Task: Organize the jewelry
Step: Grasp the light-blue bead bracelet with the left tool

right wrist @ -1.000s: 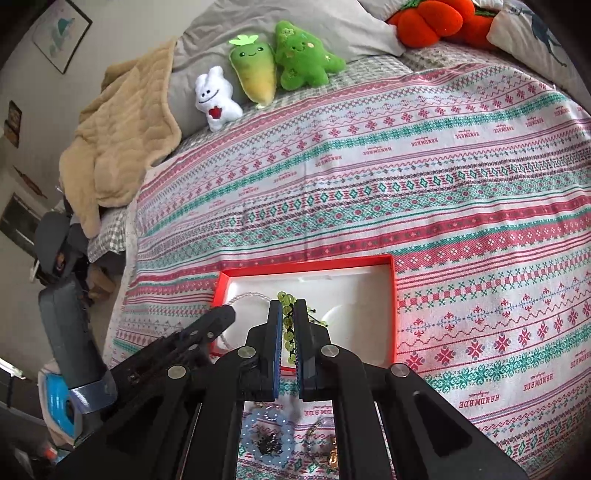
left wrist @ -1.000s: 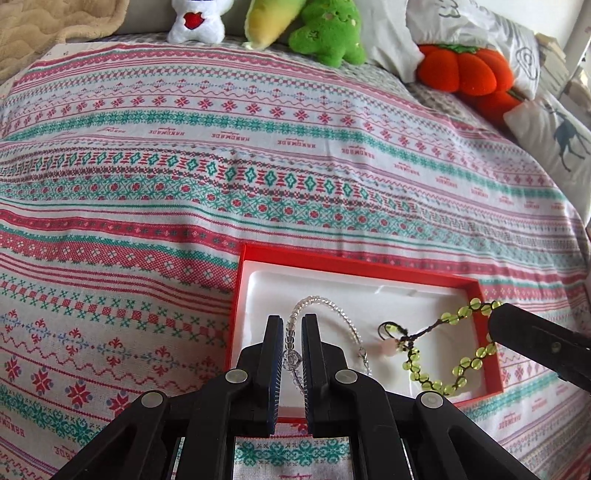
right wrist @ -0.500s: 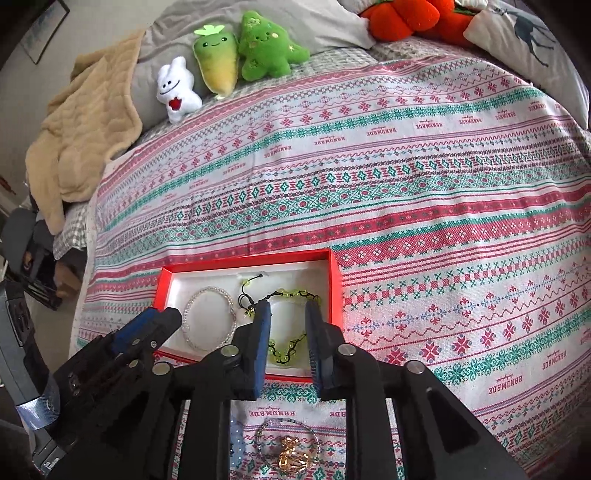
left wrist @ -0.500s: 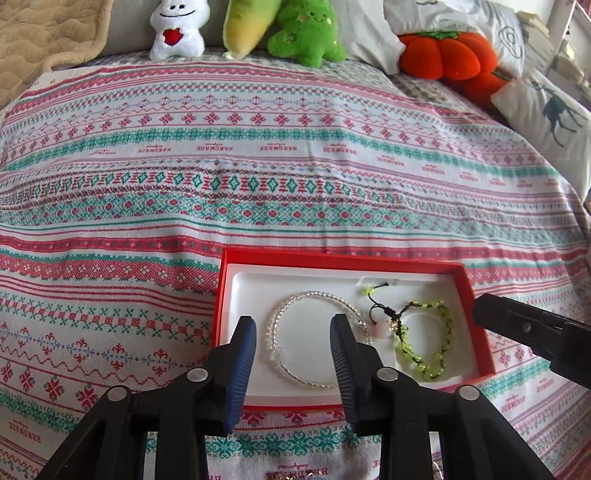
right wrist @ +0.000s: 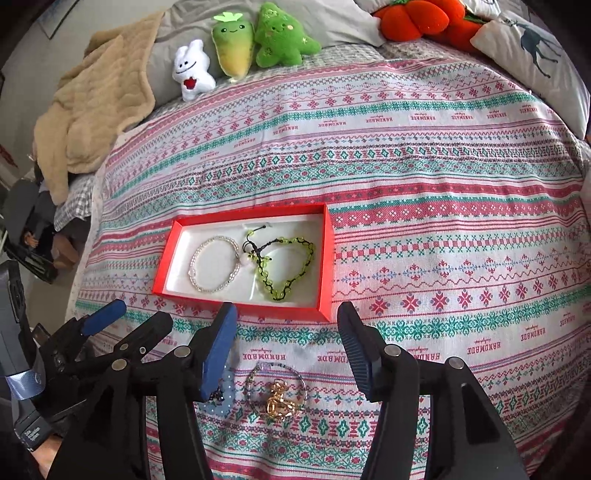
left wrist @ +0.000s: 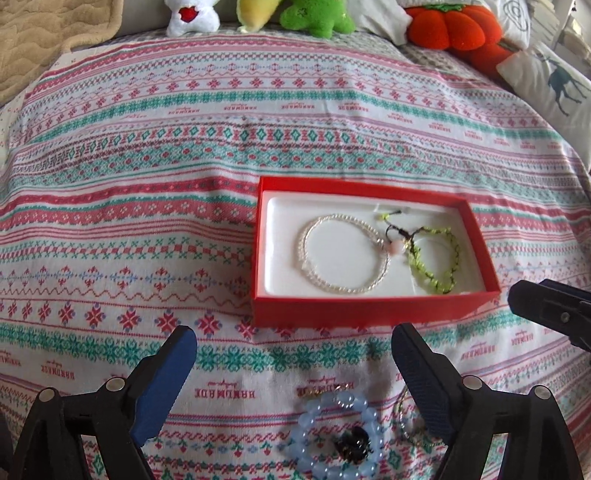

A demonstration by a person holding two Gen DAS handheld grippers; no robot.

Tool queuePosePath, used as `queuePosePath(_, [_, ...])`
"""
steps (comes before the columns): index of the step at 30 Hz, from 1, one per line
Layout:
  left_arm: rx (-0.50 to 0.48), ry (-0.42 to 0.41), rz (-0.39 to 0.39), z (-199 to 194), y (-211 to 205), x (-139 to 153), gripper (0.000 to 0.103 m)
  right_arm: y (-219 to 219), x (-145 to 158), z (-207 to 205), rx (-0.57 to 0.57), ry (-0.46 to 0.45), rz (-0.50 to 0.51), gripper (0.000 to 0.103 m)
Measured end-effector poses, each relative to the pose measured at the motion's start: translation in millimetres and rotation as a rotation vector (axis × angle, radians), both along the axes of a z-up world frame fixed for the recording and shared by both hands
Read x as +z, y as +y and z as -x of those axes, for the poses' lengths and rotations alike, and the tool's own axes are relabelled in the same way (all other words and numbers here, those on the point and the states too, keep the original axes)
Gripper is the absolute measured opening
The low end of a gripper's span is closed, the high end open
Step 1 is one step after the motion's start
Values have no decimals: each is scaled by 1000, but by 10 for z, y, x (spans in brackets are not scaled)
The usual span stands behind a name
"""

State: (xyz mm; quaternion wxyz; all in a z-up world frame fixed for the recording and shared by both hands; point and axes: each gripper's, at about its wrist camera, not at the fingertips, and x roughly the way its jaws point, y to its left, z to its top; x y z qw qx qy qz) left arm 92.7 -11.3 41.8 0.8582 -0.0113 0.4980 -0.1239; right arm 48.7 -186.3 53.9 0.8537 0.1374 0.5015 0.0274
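A red box (left wrist: 365,314) with a white lining lies on the patterned bedspread. In it rest a clear bead bracelet (left wrist: 332,288) on the left and a green bead bracelet (left wrist: 439,286) on the right, also seen as clear bracelet (right wrist: 192,266) and green bracelet (right wrist: 273,293) in box (right wrist: 240,310). My left gripper (left wrist: 293,338) hovers before the box, jaws opening, nothing between them. My right gripper (right wrist: 286,314) is likewise opening and empty. On the cloth near me lie a blue bead bracelet (left wrist: 306,417), a thin ring bracelet (right wrist: 251,380) and a gold piece (right wrist: 279,400).
Plush toys (right wrist: 236,44) line the far side of the bed, with an orange pumpkin cushion (left wrist: 450,26) and a deer pillow (left wrist: 554,81) at the right. A beige blanket (right wrist: 92,107) is heaped far left. The bed's left edge (right wrist: 85,258) drops to the floor.
Both grippers went from shut on the bracelets to wide open. The clear and green bracelets now lie loose in the box, and both grippers have drawn back to its near side.
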Motion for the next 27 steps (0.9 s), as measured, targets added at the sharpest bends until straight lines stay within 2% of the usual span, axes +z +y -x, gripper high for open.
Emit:
queuePosePath(8, [13, 136, -26, 169, 162, -250, 91, 49, -202, 170, 28, 73, 62, 63])
queuePosePath(14, [-2, 179, -38, 294, 217, -345, 91, 29, -318, 253, 22, 122, 48, 63])
queuePosePath(23, [1, 233, 3, 387, 307, -447, 91, 43, -513, 309, 17, 219, 4, 64])
queuePosePath(27, [2, 249, 52, 394, 326, -447, 78, 40, -533, 297, 5, 224, 7, 64])
